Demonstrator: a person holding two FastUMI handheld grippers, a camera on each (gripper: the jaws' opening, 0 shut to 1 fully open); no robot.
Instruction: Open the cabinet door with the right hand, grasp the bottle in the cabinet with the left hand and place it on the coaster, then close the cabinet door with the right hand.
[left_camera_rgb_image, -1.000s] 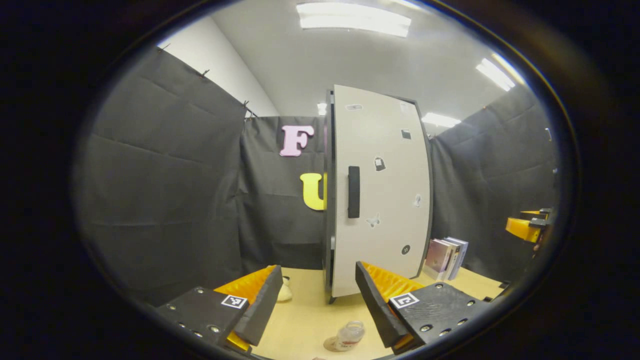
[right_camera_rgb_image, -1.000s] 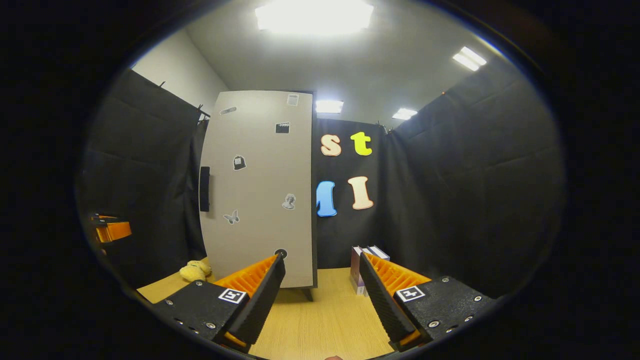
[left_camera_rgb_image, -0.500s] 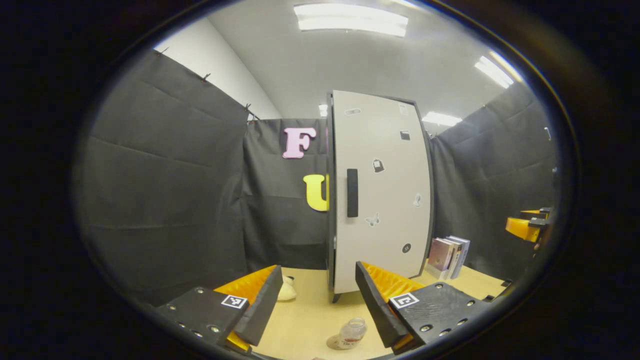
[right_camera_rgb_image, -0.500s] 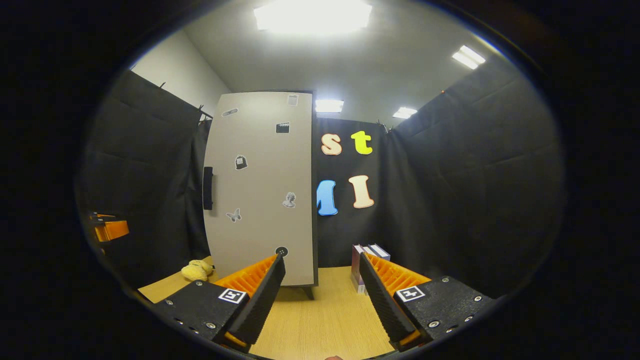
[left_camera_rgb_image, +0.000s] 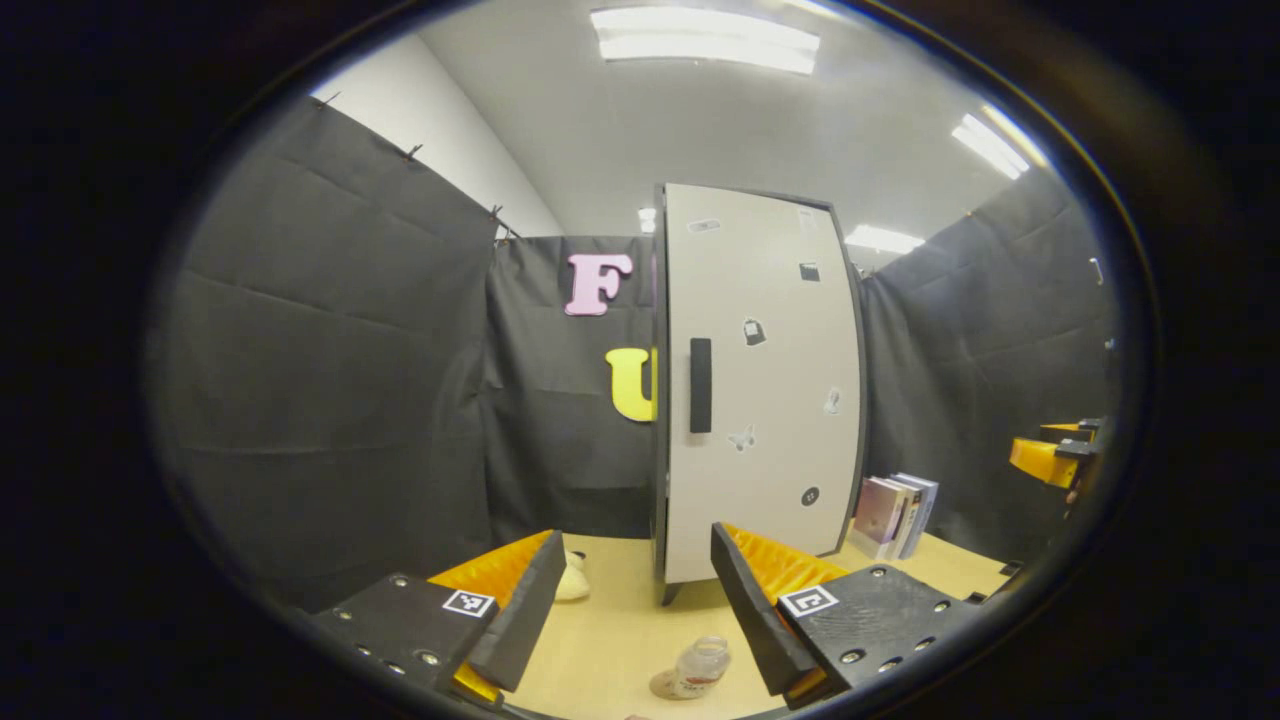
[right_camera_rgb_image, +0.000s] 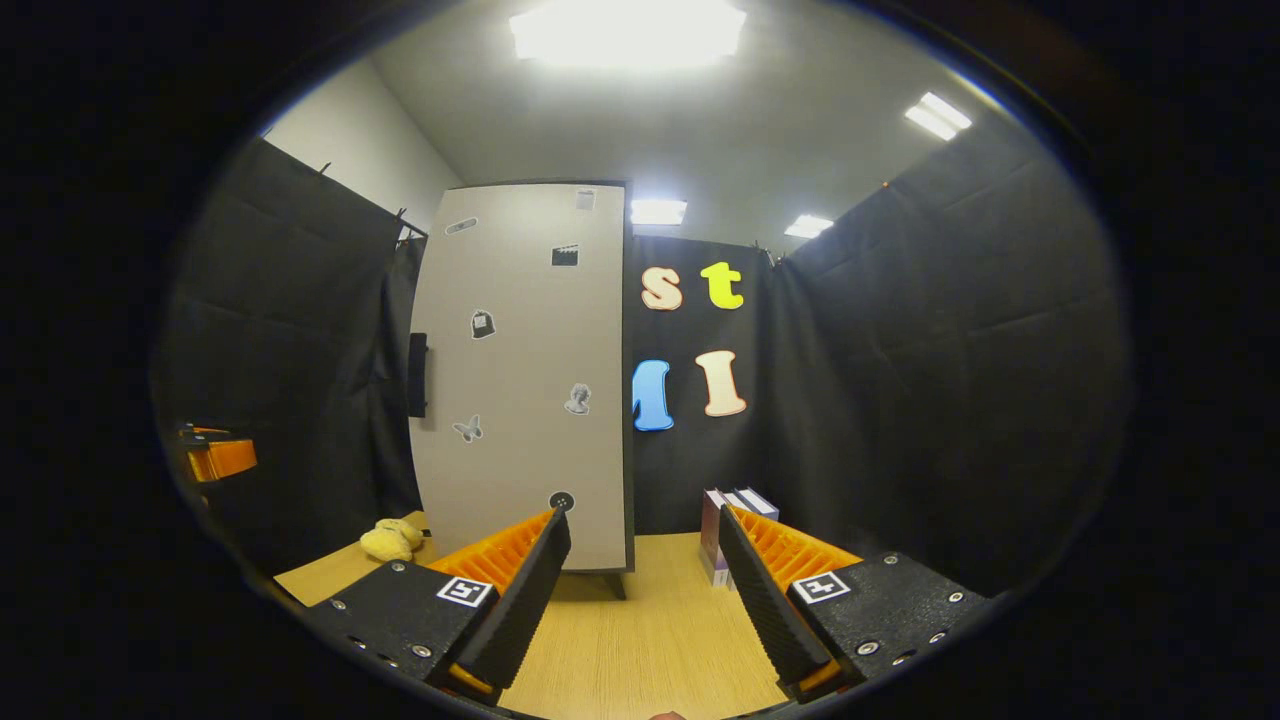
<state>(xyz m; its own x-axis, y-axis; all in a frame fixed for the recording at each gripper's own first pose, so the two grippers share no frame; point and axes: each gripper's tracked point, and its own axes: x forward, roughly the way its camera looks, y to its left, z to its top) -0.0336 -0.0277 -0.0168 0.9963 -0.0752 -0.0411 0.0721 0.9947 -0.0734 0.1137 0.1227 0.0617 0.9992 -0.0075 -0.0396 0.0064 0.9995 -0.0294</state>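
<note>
The cabinet door (left_camera_rgb_image: 760, 390) is flat shut, its dark handle (left_camera_rgb_image: 701, 385) on the left edge as the left gripper view has it. And there's the bottle (left_camera_rgb_image: 699, 667), out on the wooden table (left_camera_rgb_image: 610, 640), sitting on what I take to be the coaster (left_camera_rgb_image: 664, 686). That disc is right at the rim of the view and half hidden, so I won't swear the bottle is square on it, and the bottle looks a touch tilted, though that may be the lens.

The left gripper (left_camera_rgb_image: 633, 590) hangs above the table with its jaws spread wide and nothing between them, pulled back from the bottle, which makes sense if the placing is over: it has let go and is clear so it can't knock the thing.

Over on the right, the right gripper (right_camera_rgb_image: 643, 570) is also spread and empty, well apart from the door (right_camera_rgb_image: 525, 380) and pointing past its right edge towards the books (right_camera_rgb_image: 725, 530) against the wall. Its handle (right_camera_rgb_image: 417, 375) is off to the left there, with no fingers near it.

With the door closed and the bottle on the table, I'd judge the job as good as finished, both tools backed off to rest. A yellow soft toy (right_camera_rgb_image: 392, 540) lies left of the cabinet, out of everyone's way.
</note>
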